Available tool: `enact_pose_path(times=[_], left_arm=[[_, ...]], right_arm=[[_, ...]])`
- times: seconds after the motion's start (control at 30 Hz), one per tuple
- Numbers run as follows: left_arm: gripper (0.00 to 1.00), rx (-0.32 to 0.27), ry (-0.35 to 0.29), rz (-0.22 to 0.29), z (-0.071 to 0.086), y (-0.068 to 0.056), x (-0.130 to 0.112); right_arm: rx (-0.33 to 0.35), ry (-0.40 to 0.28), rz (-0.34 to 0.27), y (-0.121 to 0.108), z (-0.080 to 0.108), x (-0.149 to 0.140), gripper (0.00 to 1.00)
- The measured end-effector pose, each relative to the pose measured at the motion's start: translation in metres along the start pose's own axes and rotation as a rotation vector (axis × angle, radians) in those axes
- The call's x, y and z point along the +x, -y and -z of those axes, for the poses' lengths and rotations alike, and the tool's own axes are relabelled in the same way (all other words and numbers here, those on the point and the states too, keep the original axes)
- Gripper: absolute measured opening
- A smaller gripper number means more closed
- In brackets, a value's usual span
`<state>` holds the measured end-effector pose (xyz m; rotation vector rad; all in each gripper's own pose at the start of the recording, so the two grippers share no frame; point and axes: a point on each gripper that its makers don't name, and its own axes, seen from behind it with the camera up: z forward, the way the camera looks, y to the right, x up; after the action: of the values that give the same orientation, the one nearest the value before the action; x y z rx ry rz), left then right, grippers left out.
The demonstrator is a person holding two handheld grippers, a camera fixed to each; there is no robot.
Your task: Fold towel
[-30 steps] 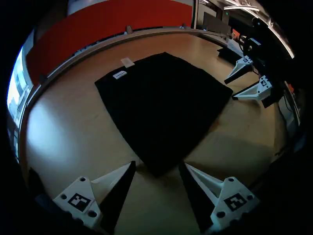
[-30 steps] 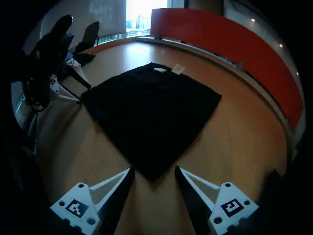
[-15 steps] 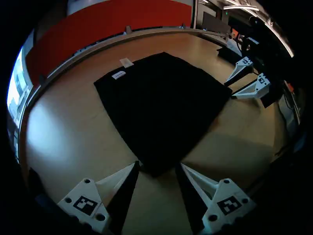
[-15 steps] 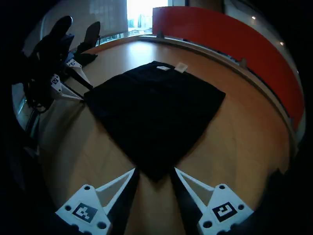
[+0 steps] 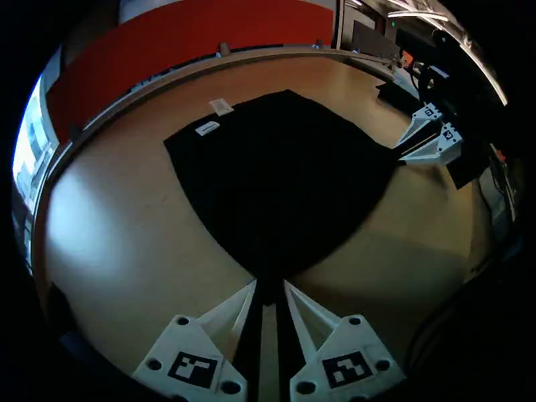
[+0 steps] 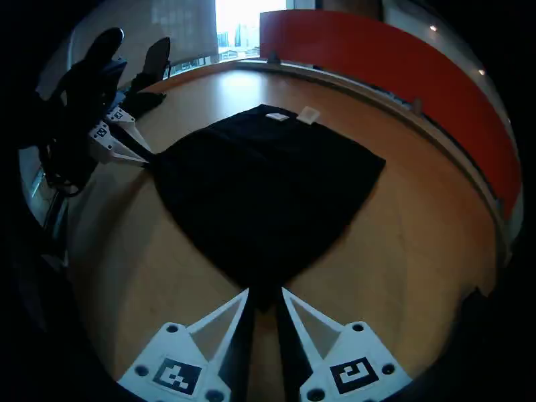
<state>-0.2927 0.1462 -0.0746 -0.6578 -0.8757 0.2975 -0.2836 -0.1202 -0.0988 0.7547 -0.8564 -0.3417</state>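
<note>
A black towel (image 5: 281,174) lies flat on a wooden table (image 5: 120,221), with a small white label (image 5: 206,128) at its far corner. In the left gripper view, my left gripper (image 5: 269,289) is shut on the towel's near corner, and my right gripper (image 5: 398,150) pinches the corner at the right. In the right gripper view, the towel (image 6: 268,187) spreads ahead of my right gripper (image 6: 265,296), which is shut on its near corner. Farther off, the left gripper (image 6: 153,159) grips the corner at the left. The cloth pulls slightly toward each pinched corner.
A small white card (image 5: 221,106) rests on the table just beyond the towel. A red panel (image 5: 187,40) runs along the table's far curved edge. Dark chairs (image 6: 157,57) stand past the table near a bright window (image 6: 251,23). Bare wood surrounds the towel.
Both grippers moved in over their towel corners and went from wide open to shut on the cloth. The towel's edges near the two corners now curve inward.
</note>
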Motion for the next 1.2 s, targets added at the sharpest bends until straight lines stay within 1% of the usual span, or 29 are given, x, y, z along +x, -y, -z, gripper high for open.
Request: enact_pose_path(times=[0.17, 0.4, 0.57, 0.77, 1.2], left_arm=[[0.10, -0.004, -0.005, 0.015, 0.002, -0.001, 0.005], [0.10, -0.003, -0.028, 0.016, 0.011, 0.000, 0.017], [0.10, 0.004, -0.043, 0.020, 0.023, 0.003, 0.026], [0.10, 0.008, -0.050, 0.032, 0.039, 0.003, 0.034], [0.10, 0.012, -0.068, 0.062, 0.071, -0.003, 0.047]], right_arm=[[-0.009, -0.013, -0.001, -0.001, 0.003, 0.003, 0.17], [-0.015, -0.040, -0.028, -0.004, 0.012, 0.010, 0.17], [-0.022, -0.068, -0.039, -0.006, 0.022, 0.021, 0.17], [-0.026, -0.097, -0.034, -0.004, 0.036, 0.034, 0.17], [-0.042, -0.146, -0.020, -0.001, 0.071, 0.060, 0.17]])
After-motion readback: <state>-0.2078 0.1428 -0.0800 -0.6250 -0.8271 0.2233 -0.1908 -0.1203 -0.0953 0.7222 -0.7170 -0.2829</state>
